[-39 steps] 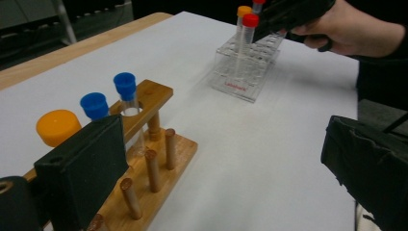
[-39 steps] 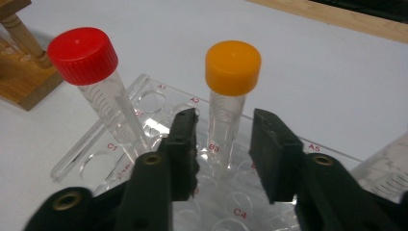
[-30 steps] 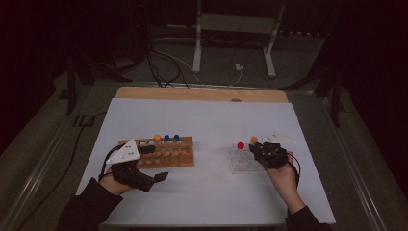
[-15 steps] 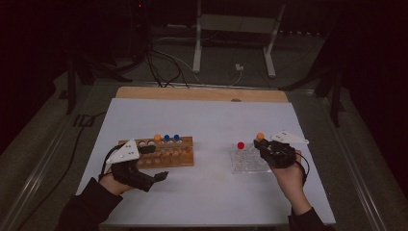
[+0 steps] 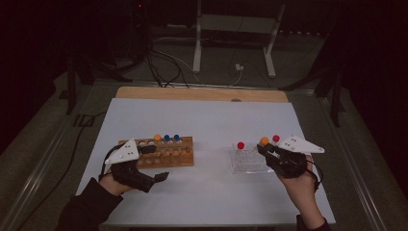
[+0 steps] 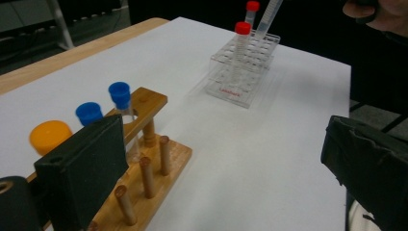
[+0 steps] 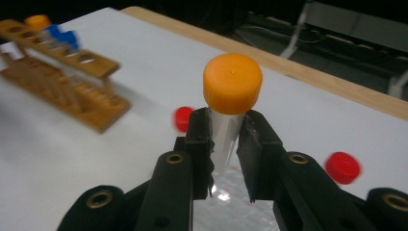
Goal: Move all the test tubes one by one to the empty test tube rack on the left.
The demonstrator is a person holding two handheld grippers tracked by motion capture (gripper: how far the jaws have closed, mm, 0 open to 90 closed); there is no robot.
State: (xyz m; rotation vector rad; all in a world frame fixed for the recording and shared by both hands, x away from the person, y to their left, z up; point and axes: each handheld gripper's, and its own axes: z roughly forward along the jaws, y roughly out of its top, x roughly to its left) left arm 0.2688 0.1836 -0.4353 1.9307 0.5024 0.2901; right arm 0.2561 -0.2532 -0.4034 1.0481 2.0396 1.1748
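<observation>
At centre frame, our right gripper (image 7: 225,129) clamps the orange-capped tube (image 7: 232,98) just below its cap, keeping it upright above the clear rack (image 5: 248,161); our left gripper (image 5: 153,166) gapes empty.

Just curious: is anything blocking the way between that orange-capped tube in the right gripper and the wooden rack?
Nothing visible. The right gripper holds the orange-capped clear tube above the clear plastic rack; bare white tabletop lies between it and the wooden rack.
</observation>
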